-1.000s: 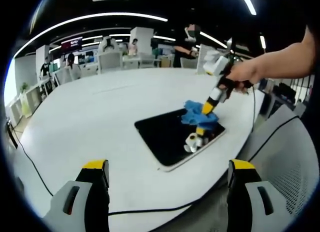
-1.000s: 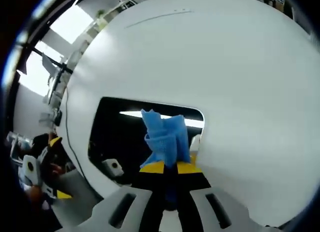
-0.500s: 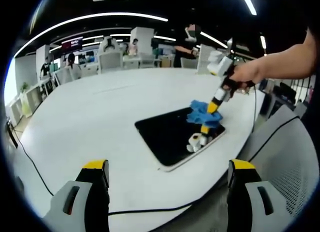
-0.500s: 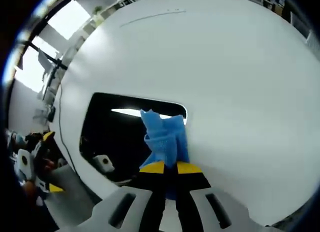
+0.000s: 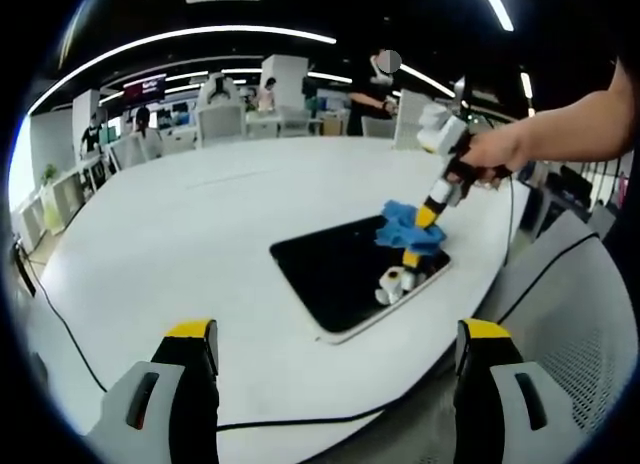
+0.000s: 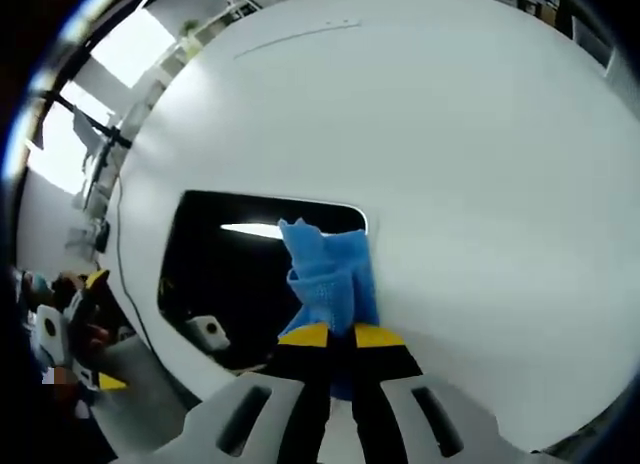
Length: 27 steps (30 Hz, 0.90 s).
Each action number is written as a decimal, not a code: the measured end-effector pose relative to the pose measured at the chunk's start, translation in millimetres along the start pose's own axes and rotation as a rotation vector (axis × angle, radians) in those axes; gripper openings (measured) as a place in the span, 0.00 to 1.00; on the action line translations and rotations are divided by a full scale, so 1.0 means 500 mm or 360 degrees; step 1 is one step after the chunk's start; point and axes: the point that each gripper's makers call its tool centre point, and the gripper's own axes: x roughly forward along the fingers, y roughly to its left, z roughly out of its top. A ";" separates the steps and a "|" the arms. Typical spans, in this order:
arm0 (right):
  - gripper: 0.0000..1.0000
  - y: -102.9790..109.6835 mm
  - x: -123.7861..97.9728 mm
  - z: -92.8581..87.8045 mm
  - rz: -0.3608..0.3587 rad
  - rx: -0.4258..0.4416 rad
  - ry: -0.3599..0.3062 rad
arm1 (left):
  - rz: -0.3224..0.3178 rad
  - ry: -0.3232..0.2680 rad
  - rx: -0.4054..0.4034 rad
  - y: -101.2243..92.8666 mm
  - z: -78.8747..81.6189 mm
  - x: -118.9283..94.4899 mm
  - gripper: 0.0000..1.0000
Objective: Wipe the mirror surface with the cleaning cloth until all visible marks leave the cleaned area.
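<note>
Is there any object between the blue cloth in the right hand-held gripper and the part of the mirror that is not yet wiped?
Nothing visible stands in the way. The right hand-held gripper is shut on the blue cleaning cloth, which sits at a corner of the mirror. The dark glass shows only reflections of the gripper and ceiling lights; no object lies on it.

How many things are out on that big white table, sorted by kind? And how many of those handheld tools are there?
Mirrors: 1, the dark mirror lying flat on the white table.
Cloths: 1, the blue cloth clamped in the right tool.
Handheld tools: 2, the right tool and the left tool, whose jaws stand wide apart.
Cables: 1, a black cable across the table edge.
Total: 5.
</note>
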 end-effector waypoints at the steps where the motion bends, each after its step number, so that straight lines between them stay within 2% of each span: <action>1: 0.01 0.000 0.001 0.001 -0.0002 0.0001 -0.0002 | 0.0000 -0.0001 0.0000 0.000 0.000 0.000 0.99; 6: 0.01 0.004 0.000 -0.003 -0.0028 -0.0007 -0.0016 | 0.0010 -0.0008 -0.0003 0.003 0.001 -0.001 0.99; 16: 0.01 0.015 -0.008 -0.035 -0.0002 0.0008 -0.0005 | 0.0017 -0.0016 -0.0013 0.004 0.002 -0.002 0.99; 27: 0.01 0.024 -0.013 -0.074 0.0039 0.0075 0.0055 | 0.0012 -0.0029 -0.0029 0.003 0.004 -0.003 0.99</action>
